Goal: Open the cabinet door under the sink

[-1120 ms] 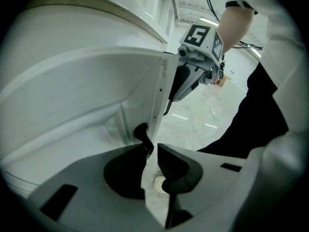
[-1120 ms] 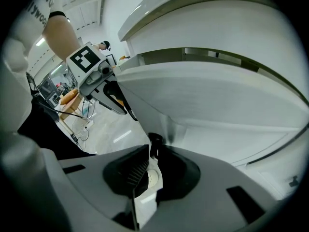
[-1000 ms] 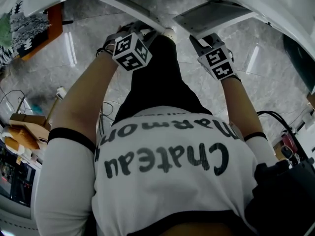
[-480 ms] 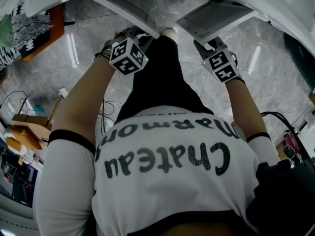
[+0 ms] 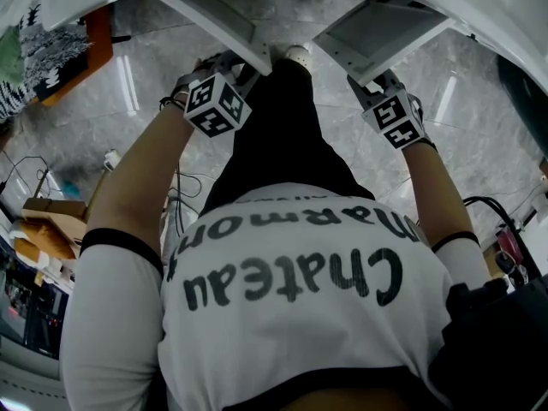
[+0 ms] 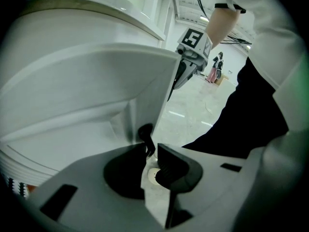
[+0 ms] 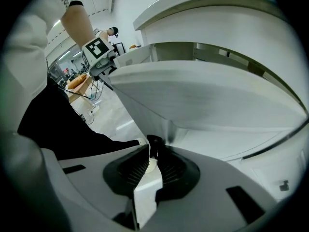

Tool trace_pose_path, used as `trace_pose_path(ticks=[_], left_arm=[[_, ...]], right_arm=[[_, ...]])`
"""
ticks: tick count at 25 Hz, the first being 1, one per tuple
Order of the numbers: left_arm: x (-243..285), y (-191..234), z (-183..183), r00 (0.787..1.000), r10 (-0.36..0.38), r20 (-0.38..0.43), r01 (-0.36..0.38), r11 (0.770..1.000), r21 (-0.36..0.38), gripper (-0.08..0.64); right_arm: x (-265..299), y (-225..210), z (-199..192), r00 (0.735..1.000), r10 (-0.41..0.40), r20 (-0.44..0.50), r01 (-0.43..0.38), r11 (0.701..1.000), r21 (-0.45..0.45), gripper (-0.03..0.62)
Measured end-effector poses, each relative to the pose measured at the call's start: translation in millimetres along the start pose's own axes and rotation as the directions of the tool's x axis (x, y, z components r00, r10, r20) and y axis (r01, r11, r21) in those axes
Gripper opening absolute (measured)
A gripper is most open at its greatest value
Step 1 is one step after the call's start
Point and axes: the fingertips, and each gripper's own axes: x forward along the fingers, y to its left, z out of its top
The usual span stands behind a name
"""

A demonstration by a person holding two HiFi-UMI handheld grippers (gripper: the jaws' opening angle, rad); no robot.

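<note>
In the head view two white cabinet doors stand swung out under the white sink counter: the left door (image 5: 218, 20) and the right door (image 5: 377, 32). My left gripper (image 5: 244, 65) is shut on the free edge of the left door (image 6: 96, 95), just below its small black handle (image 6: 145, 133). My right gripper (image 5: 370, 82) pinches the free edge of the right door (image 7: 203, 95) under a black handle (image 7: 154, 141), and its jaws are closing on that edge. Each gripper view also shows the other gripper at its own door edge.
The person's dark legs and a white shoe (image 5: 296, 54) stand between the two doors on the grey marble floor (image 5: 128, 92). Cables, boxes and clutter (image 5: 43, 221) lie at the left. The counter's curved rim (image 5: 479, 11) overhangs the top.
Both hands have moved apart, the left one leftwards and the right one rightwards, and the two doors have swung wider with them. Both grips have held.
</note>
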Motion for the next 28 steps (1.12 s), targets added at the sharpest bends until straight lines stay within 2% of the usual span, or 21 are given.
trace_pose_path(ticks=[19, 28], left_arm=[[-21.0, -11.9, -40.5, 0.997, -0.023, -0.072, 0.025, 0.999, 0.021, 0.057], [-33.1, -17.4, -65.1, 0.990, -0.039, -0.135, 0.050, 0.996, 0.079, 0.057]], right_arm=[[-13.6, 1.9, -31.8, 0.998, 0.011, -0.066, -0.016, 0.997, -0.077, 0.046], [-19.7, 2.8, -46.4, 0.995, 0.023, -0.098, -0.034, 0.992, -0.119, 0.052]])
